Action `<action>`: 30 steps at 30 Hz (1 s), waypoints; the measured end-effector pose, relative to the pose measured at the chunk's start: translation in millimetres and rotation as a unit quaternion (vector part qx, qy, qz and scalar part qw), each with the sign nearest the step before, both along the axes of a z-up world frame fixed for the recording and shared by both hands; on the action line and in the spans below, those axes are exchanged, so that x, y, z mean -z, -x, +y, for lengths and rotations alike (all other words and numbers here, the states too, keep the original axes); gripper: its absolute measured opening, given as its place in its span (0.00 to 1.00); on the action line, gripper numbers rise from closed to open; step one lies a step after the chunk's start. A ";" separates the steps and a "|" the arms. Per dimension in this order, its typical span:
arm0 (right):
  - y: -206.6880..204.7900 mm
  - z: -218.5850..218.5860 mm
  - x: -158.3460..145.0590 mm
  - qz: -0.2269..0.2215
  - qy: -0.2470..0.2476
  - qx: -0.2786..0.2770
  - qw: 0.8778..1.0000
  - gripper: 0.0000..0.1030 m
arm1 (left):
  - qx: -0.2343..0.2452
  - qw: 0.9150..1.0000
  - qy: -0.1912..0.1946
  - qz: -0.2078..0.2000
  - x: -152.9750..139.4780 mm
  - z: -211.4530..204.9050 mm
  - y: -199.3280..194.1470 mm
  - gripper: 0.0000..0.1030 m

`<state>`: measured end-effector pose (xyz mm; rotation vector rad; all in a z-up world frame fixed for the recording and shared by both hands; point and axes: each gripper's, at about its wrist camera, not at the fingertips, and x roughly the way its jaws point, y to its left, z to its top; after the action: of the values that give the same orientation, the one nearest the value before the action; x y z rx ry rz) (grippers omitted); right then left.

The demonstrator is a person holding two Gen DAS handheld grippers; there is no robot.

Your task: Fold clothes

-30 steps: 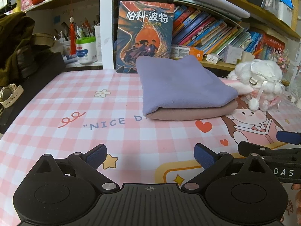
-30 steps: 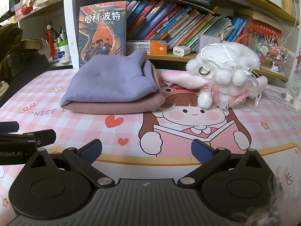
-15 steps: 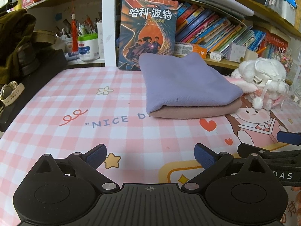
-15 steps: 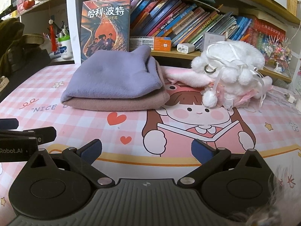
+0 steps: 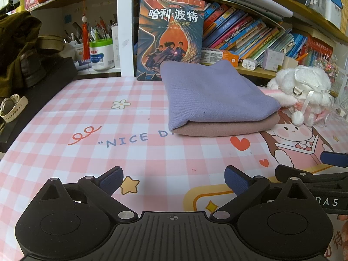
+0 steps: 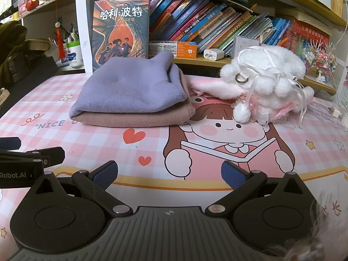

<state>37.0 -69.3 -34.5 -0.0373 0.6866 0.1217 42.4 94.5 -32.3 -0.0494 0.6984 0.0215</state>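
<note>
The left gripper (image 5: 173, 179) has eased slightly nearer the table, jaws wide apart and empty; ahead, the folded purple garment (image 5: 214, 94) lies unmoved atop the pink one (image 5: 226, 127); the right gripper (image 6: 169, 174) hangs equally wide and empty, suggesting folding is finished.

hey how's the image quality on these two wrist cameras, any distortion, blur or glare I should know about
Left wrist view: strong fisheye bend, the shelf curves and the corners go dark; the folded purple cloth is sharp, lighting soft and even, no glare. Right wrist view: same barrel warp; the white plush toy is bright but keeps detail, and a blurry fuzzy patch smears the bottom right corner. Both open claws, left and right, are crisp.
</note>
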 end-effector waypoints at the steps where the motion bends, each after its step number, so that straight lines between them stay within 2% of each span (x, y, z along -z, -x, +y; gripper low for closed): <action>1: 0.0 -0.1 0.1 0.000 0.000 0.000 1.000 0.99 | 0.000 1.000 0.000 0.000 -0.1 0.0 0.0 0.98; 30: -1.2 1.6 0.8 0.003 0.003 0.001 1.000 0.99 | -0.004 1.000 -0.001 -0.001 0.9 0.8 -0.7 0.98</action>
<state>38.2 -67.7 -35.3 -0.0421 0.6926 0.1187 43.1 95.3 -33.2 -0.0497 0.6959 0.0290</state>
